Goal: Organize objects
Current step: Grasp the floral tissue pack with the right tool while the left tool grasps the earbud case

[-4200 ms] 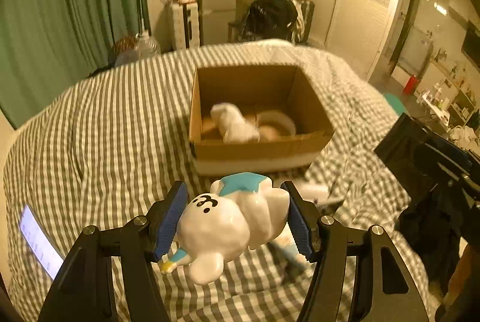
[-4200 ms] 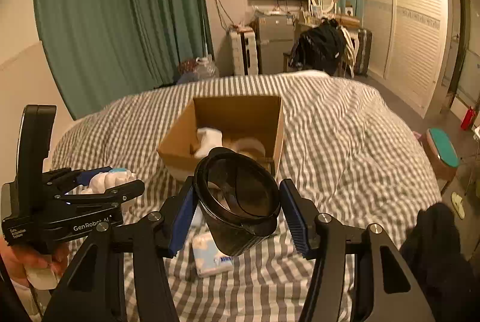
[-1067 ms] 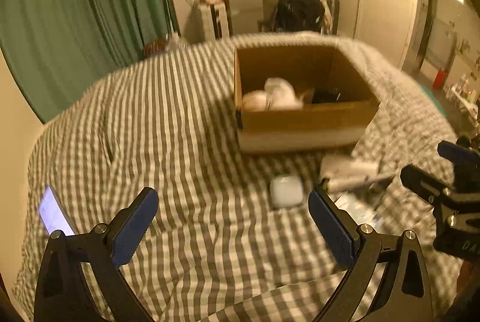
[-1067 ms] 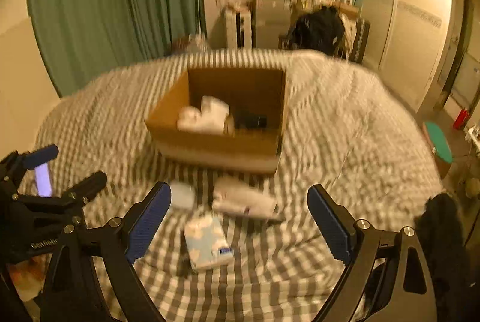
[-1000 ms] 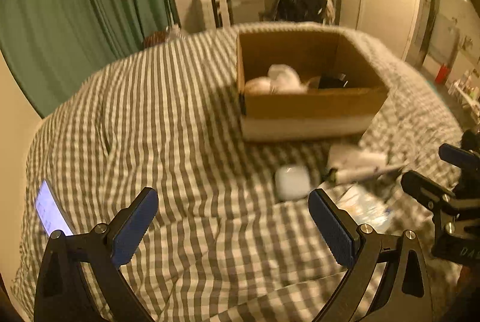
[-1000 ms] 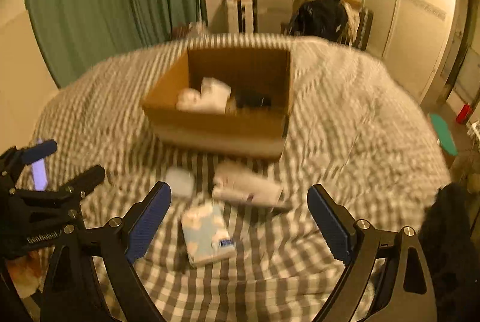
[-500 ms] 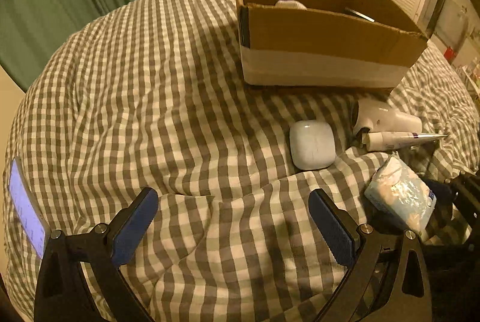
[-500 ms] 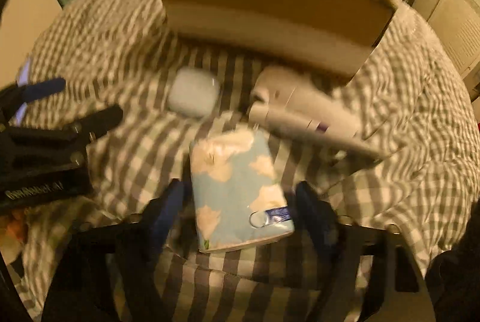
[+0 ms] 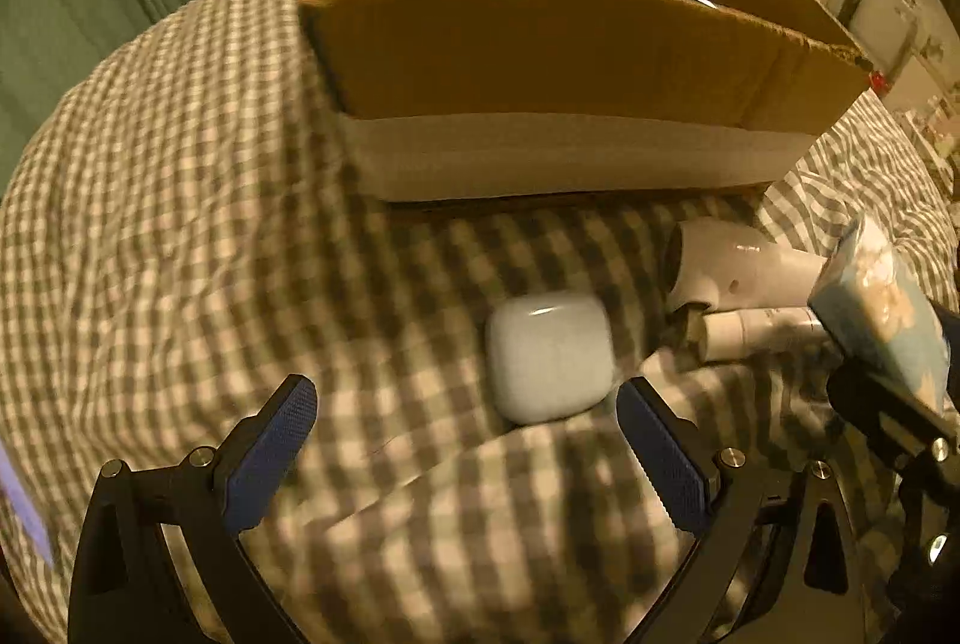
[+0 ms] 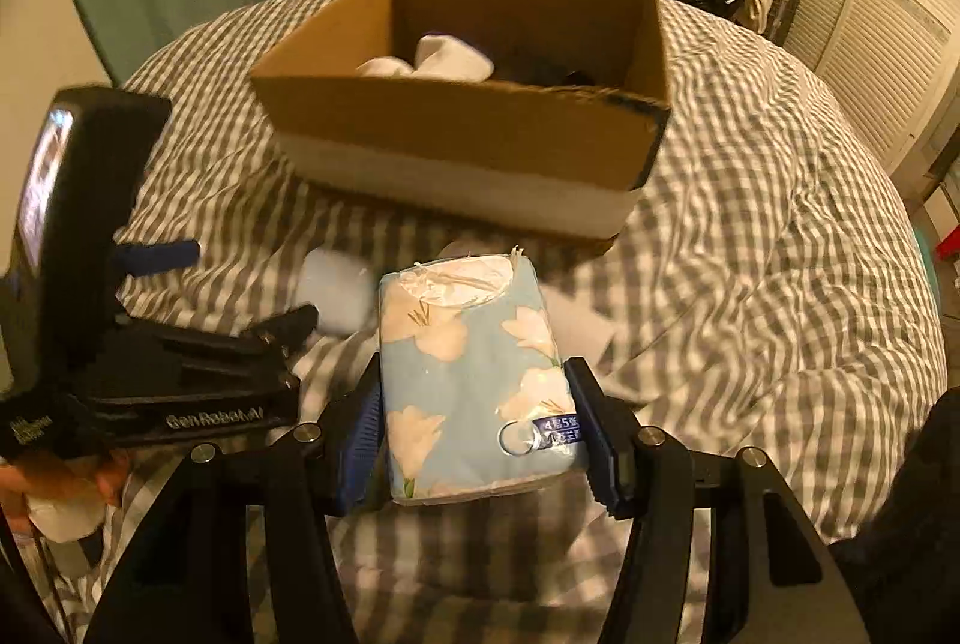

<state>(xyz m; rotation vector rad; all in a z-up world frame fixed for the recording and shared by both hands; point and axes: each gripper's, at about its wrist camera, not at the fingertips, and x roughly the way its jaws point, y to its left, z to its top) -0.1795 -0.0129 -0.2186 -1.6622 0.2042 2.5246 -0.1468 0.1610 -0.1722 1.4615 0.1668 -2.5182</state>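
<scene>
My right gripper (image 10: pixel 477 431) is shut on a blue floral tissue pack (image 10: pixel 474 380) and holds it above the checked bedspread; the pack also shows in the left wrist view (image 9: pixel 879 308). My left gripper (image 9: pixel 465 455) is open, low over the bed, with a white earbud case (image 9: pixel 549 356) just ahead between its fingers, untouched. The case shows blurred in the right wrist view (image 10: pixel 333 296). The cardboard box (image 10: pixel 480 134) stands behind, holding white toys (image 10: pixel 447 59) and a dark object.
A white hair dryer (image 9: pixel 732 269) and a white tube (image 9: pixel 762 335) lie right of the case, in front of the box (image 9: pixel 540 62). The left gripper body (image 10: pixel 120 320) fills the left of the right wrist view. Checked bedspread (image 10: pixel 780 224) all around.
My right gripper closed on the tissue pack and lifted it off the bed. My left gripper moved down and forward toward the earbud case, staying open.
</scene>
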